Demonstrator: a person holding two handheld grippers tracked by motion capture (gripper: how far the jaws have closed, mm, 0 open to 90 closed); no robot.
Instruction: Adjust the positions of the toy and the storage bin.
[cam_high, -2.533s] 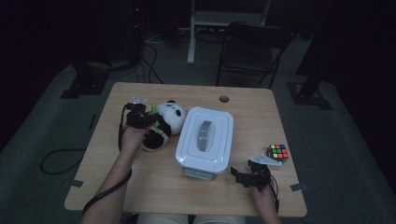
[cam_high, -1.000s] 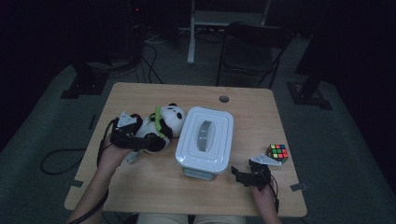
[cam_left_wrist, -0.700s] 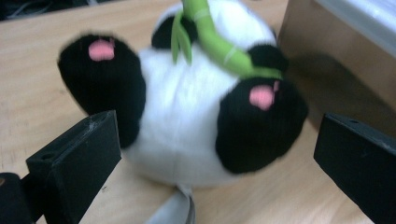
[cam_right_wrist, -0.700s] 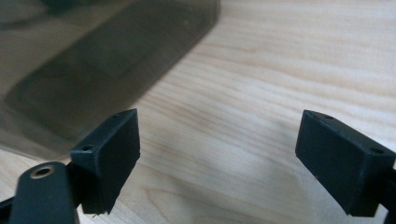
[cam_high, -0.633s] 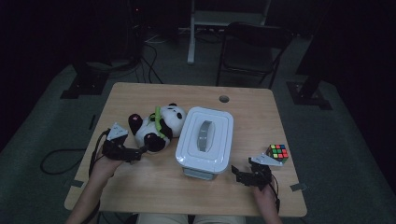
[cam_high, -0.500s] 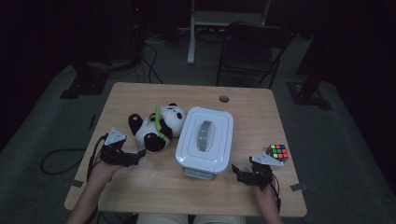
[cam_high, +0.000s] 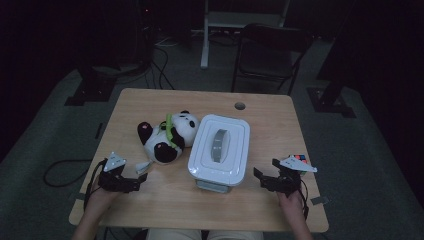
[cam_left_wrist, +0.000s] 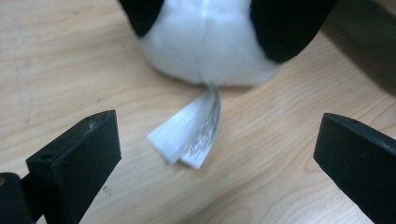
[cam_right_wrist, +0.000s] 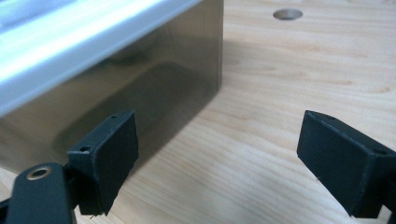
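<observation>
**Op:** Pale wood first: the table (cam_high: 150, 107) is the biggest thing I've got, with a round hole (cam_high: 240, 106) near its far edge.

**Obs:** And on it?

**Op:** Next in size is the box (cam_high: 219, 150), white lid with a grey handle, sitting about mid-table. From the right gripper view I see its smoky, see-through side wall close by.

**Obs:** The toy?

**Op:** The panda (cam_high: 167, 137) lies just left of the box, head touching or nearly touching the lid's edge; I cannot tell which. It has a green band at its neck, and one paw sticks out toward the far left.

**Obs:** Your grippers?

**Op:** My left gripper (cam_high: 140, 180) sits at the near left of the table, just short of the panda, pointing at it. Its jaws are spread wide with nothing between them. My right gripper (cam_high: 259, 176) is at the near right, aimed at the box's near right corner, jaws likewise wide apart and holding nothing.

**Obs:** Anything smaller?

**Op:** A colour cube (cam_high: 299, 160) lies behind the right gripper, partly under its grey plate. Smallest is the panda's white tag (cam_left_wrist: 189, 135), a folded label lying flat on the wood at the toy's base, between my left jaws' line of sight but untouched.
</observation>
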